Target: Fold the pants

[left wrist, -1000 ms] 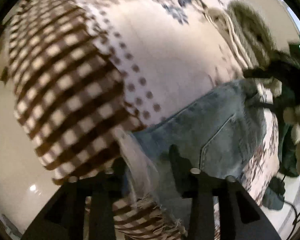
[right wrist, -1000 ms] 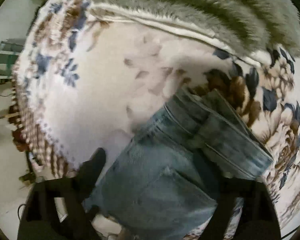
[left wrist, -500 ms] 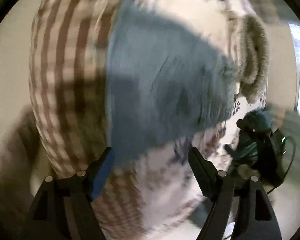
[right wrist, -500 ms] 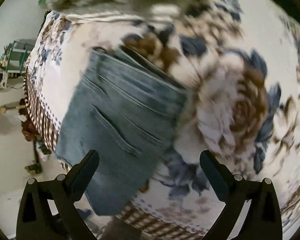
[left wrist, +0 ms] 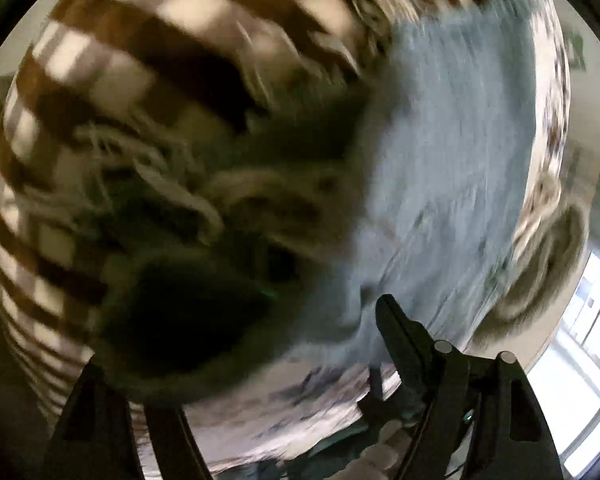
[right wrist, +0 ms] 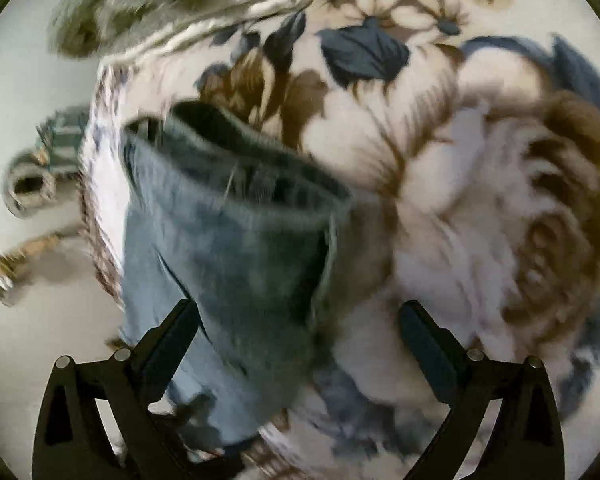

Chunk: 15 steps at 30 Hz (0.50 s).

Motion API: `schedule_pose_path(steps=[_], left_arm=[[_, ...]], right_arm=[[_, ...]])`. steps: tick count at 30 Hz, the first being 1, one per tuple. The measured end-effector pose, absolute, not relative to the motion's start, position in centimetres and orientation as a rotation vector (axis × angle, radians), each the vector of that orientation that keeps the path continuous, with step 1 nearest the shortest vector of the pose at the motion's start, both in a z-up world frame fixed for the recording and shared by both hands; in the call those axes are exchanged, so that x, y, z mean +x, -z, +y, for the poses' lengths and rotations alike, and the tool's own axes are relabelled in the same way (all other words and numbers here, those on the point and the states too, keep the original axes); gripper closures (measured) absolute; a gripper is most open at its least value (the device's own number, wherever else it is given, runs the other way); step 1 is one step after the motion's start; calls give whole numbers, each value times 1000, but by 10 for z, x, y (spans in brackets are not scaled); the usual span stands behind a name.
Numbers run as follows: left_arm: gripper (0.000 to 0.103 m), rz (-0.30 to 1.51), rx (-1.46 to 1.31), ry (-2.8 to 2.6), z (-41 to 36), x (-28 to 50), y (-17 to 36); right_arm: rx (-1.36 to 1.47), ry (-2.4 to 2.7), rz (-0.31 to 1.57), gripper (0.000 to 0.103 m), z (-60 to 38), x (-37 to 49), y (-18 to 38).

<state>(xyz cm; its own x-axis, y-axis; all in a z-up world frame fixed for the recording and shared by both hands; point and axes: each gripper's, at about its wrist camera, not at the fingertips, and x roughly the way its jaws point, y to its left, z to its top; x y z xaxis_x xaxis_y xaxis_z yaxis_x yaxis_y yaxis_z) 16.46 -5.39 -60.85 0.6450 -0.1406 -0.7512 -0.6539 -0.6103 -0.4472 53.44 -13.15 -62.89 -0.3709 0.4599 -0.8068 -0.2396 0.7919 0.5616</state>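
Light blue denim pants [right wrist: 220, 248] lie folded on a floral blanket [right wrist: 479, 200]; the folded end with dark openings faces up in the right wrist view. My right gripper [right wrist: 300, 324] is open and empty, with its left finger over the denim. In the blurred left wrist view the pants [left wrist: 451, 152] fill the right half. My left gripper [left wrist: 244, 360] is open and empty beside their frayed, shadowed edge.
The blanket has a brown checked border [left wrist: 100, 80] and a grey fringed edge [right wrist: 148, 12]. A pale floor [right wrist: 32, 320] with a small stand [right wrist: 32, 188] lies left of the blanket. A bright window [left wrist: 579, 360] shows at the lower right of the left wrist view.
Both grippers were shut on the denim a second ago; they opened, let it drop folded, and have swung since. The left view now sits close over the pants' frayed edge.
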Motion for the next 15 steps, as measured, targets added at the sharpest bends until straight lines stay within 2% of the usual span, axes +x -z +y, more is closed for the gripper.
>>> schedule_pose_path(steps=[1, 2, 3, 7, 15], left_arm=[[52, 603, -2127, -910, -52, 163, 609], [58, 591, -2128, -925, -51, 162, 610], [68, 581, -2114, -942, -48, 161, 608], [76, 609, -1997, -925, -37, 166, 589], [77, 713, -1745, -780, -5, 138, 547]], right_arm=[[209, -748, 1795, 35, -131, 536, 631], [240, -754, 1784, 46, -131, 538, 633], [261, -759, 1781, 49, -130, 537, 635], [286, -750, 1705, 67, -139, 522, 621], [426, -680, 1731, 69, -197, 456, 589]])
